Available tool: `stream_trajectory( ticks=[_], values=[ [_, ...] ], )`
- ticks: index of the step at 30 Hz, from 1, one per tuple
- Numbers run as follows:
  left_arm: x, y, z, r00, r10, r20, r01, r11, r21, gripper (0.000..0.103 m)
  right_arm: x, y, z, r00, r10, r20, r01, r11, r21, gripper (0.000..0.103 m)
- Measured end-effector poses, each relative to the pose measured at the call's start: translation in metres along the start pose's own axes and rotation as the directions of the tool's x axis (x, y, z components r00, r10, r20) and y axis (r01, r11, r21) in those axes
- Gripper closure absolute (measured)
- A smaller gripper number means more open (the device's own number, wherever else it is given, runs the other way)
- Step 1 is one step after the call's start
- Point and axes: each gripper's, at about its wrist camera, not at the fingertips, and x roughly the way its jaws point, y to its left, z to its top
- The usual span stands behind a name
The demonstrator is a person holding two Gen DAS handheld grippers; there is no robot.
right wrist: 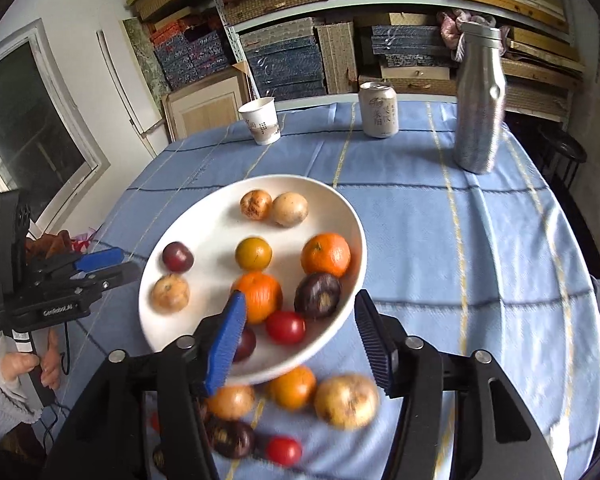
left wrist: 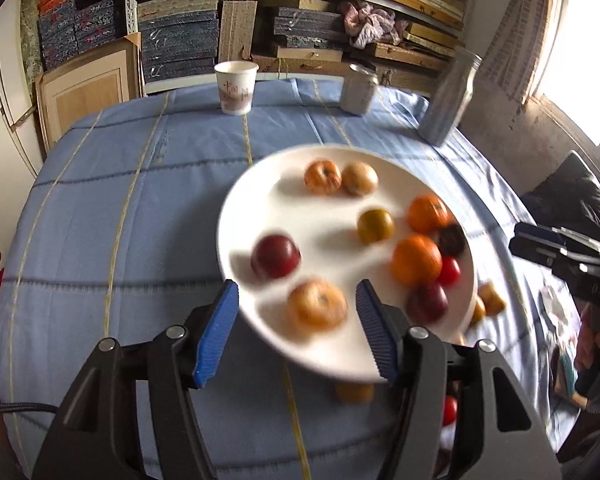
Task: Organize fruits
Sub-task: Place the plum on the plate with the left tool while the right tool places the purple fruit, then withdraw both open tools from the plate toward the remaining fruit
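A white plate (left wrist: 236,208) (right wrist: 216,240) on the blue cloth holds several fruits: oranges (left wrist: 416,258) (right wrist: 326,254), a dark red plum (left wrist: 275,256) (right wrist: 177,256), a purple passion fruit (right wrist: 317,294) and a cherry tomato (right wrist: 285,326). My left gripper (left wrist: 297,292) stands open over the plate's near side. A pale orange fruit (left wrist: 317,308) lies between its blue pads (left wrist: 220,320), touching neither. My right gripper (right wrist: 299,296) is open over the plate's near rim, with nothing pressed between its pads. Loose fruits lie on the cloth below it: a yellowish one (right wrist: 346,400), an orange (right wrist: 292,386) and a tomato (right wrist: 284,450).
A paper cup (right wrist: 262,120), a drink can (right wrist: 379,110) and a tall metal bottle (right wrist: 478,100) stand along the table's far side. Stacked boxes fill the shelves behind. A person's hand (right wrist: 40,364) holds the left gripper's handle at the left edge.
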Motion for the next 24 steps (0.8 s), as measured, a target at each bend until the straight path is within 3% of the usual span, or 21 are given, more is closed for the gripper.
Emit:
stream_trajectory(
  ticks=[10, 24],
  values=[
    [0.002, -0.022, -0.071, 0.996, 0.013, -0.093, -0.01, 0.999, 0.037, 0.042, -0.03, -0.009, -0.062, 0.998, -0.008, -0.061, 0.011, 0.999, 0.041, 0.044],
    [0.022, -0.037, -0.069, 0.993, -0.031, -0.111, 0.037, 0.998, 0.052, 0.042, -0.051, -0.025, -0.084, 0.995, -0.069, -0.073, 0.076, 0.993, 0.094, 0.038]
  ],
)
